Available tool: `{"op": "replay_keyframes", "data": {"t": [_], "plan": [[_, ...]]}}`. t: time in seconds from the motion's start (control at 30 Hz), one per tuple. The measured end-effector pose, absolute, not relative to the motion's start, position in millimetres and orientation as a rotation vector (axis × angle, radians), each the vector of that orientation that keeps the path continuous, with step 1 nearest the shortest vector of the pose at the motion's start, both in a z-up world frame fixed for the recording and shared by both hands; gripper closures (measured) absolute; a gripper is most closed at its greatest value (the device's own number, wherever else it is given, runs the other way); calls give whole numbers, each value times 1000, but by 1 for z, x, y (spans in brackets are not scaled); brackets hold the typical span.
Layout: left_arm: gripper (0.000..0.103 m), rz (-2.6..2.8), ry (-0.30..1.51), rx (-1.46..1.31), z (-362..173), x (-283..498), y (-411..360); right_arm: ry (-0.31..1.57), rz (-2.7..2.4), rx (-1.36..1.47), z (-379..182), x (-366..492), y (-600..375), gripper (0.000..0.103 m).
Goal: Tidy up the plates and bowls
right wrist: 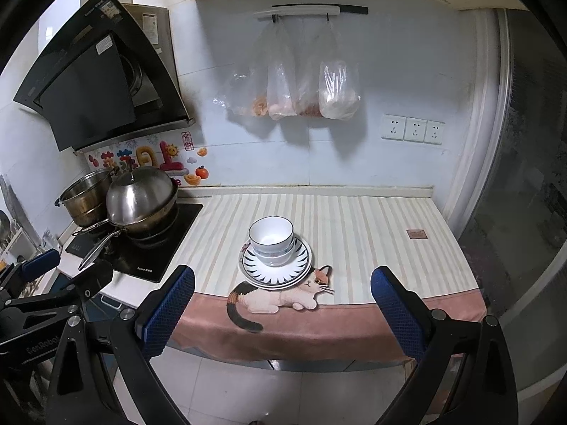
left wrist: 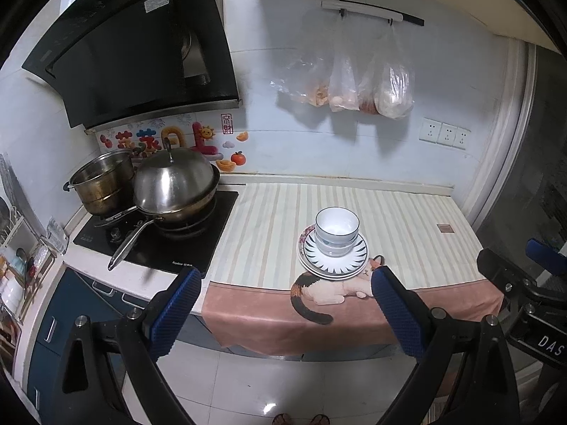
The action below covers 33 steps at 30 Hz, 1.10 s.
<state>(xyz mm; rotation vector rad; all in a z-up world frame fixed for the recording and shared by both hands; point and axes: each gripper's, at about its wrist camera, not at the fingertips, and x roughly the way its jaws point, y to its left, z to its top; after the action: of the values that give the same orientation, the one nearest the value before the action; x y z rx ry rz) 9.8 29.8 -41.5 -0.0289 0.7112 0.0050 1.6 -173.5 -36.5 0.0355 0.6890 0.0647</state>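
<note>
A stack of white bowls (left wrist: 336,230) stands on a stack of plates (left wrist: 335,260) whose top plate has dark rim marks. The stack sits near the front of the striped cloth on the counter, and shows in the right wrist view as bowls (right wrist: 272,238) on plates (right wrist: 276,265). My left gripper (left wrist: 287,283) is open and empty, held back over the floor in front of the counter. My right gripper (right wrist: 283,283) is also open and empty, likewise back from the counter edge. Each gripper's body shows at the other view's edge.
A stove (left wrist: 159,241) at the left carries a lidded wok (left wrist: 175,187) with a long handle and a steel pot (left wrist: 101,184). A range hood (left wrist: 141,53) hangs above. Plastic bags (left wrist: 354,85) hang on the wall. A dish rack (left wrist: 14,269) stands far left. The cat-print cloth (right wrist: 319,322) drapes over the counter edge.
</note>
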Motion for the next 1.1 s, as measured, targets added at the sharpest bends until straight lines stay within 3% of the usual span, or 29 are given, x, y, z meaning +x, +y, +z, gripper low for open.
{"op": "replay_keyframes", "data": {"t": [1.1], "plan": [[4, 21, 702, -44, -35, -5, 24, 684, 58, 32, -35, -5, -172, 1]]}}
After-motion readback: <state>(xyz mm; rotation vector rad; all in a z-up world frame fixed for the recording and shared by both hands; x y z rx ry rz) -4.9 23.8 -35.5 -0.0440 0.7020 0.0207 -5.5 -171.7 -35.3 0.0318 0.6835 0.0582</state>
